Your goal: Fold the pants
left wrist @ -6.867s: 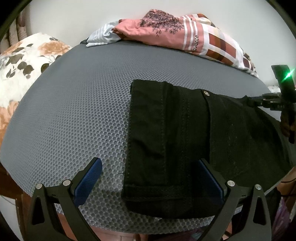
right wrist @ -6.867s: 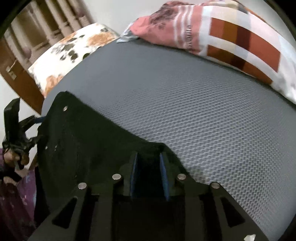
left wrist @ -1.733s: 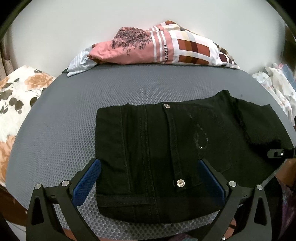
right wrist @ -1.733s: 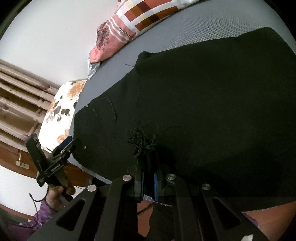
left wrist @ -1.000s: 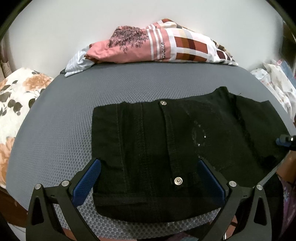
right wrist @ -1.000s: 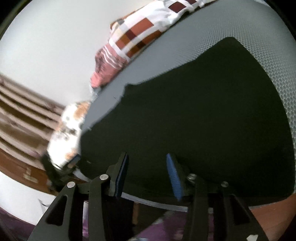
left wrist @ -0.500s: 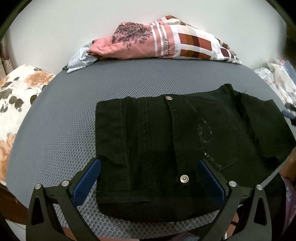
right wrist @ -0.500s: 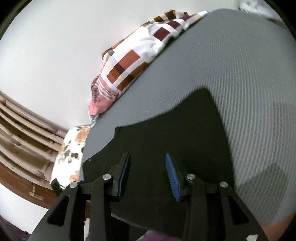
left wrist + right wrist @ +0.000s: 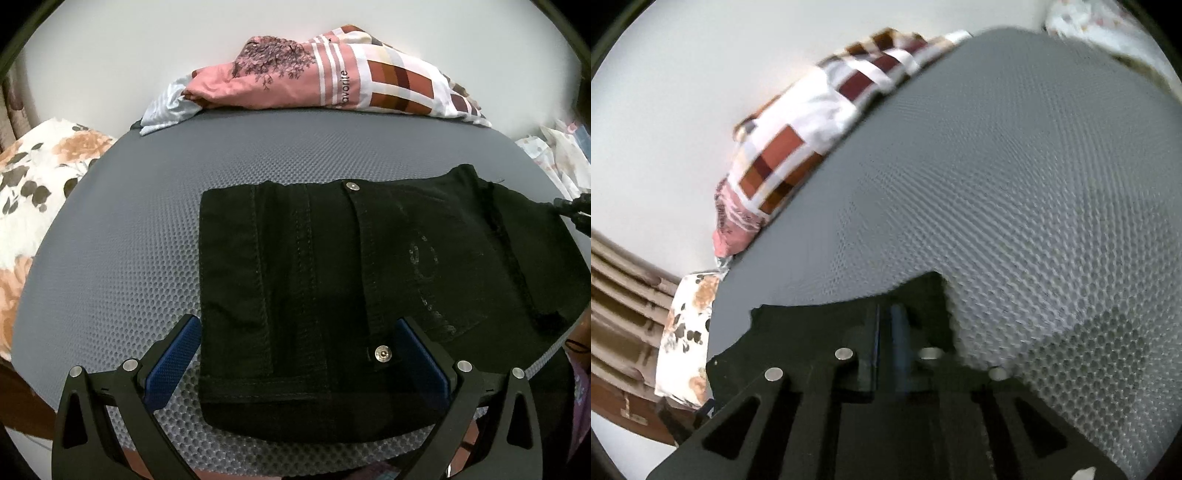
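Observation:
The black pants (image 9: 332, 280) lie folded flat on the grey honeycomb mat (image 9: 140, 221), waistband studs showing. My left gripper (image 9: 295, 350) is open, its blue pads astride the near edge of the fold, not gripping. In the right wrist view my right gripper (image 9: 886, 332) is shut on the far right corner of the pants (image 9: 812, 332), at the mat's right side. Its tip also shows at the right edge of the left wrist view (image 9: 570, 205).
A pink and checked bundle of cloth (image 9: 332, 85) lies at the back of the mat. A floral pillow (image 9: 33, 177) is to the left. More cloth (image 9: 561, 155) lies at the right. The mat's near edge (image 9: 258, 450) drops off below my left gripper.
My right gripper, open half a second ago, has closed on the pants' far right corner. My left gripper has stayed open over the near edge.

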`<state>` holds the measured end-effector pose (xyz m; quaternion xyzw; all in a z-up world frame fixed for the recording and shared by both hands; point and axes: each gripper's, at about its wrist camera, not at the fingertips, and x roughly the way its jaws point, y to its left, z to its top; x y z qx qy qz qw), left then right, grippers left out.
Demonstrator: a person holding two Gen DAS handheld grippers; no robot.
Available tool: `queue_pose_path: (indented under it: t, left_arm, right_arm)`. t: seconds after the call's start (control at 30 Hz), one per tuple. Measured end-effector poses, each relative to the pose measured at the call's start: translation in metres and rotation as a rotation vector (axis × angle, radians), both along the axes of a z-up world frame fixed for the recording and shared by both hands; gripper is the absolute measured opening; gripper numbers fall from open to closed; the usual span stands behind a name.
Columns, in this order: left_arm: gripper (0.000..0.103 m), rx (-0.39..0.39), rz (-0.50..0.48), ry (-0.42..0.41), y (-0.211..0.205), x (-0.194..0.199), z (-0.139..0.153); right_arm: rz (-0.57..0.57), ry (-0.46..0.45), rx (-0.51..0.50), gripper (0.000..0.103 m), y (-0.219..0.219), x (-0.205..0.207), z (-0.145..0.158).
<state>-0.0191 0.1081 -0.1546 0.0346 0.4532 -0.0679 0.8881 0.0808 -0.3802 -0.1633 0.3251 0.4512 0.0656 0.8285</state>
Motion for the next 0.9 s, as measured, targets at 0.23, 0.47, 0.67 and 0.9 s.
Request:
queue_pose_path:
  t: [0.23,0.47,0.67,0.9]
  left_arm:
    - [0.103,-0.02,0.002,-0.024,0.004,0.0,0.009]
    - [0.103,-0.072,0.054,-0.058,0.034,0.001,0.045]
    - [0.103,-0.133,0.145,-0.026,0.095,0.005,0.048]
    - [0.103,-0.267,0.036,0.122,0.113,0.019,0.01]
  right_arm:
    - [0.053,0.039,-0.059,0.0,-0.001,0.012,-0.015]
    - [0.019,-0.037,-0.066,0.015,0.002,-0.032,0.017]
    - [0.139,-0.033,-0.294,0.023,0.05,-0.079,0.021]
    - [0.143,-0.001,-0.249,0.045,0.061,-0.084,0.009]
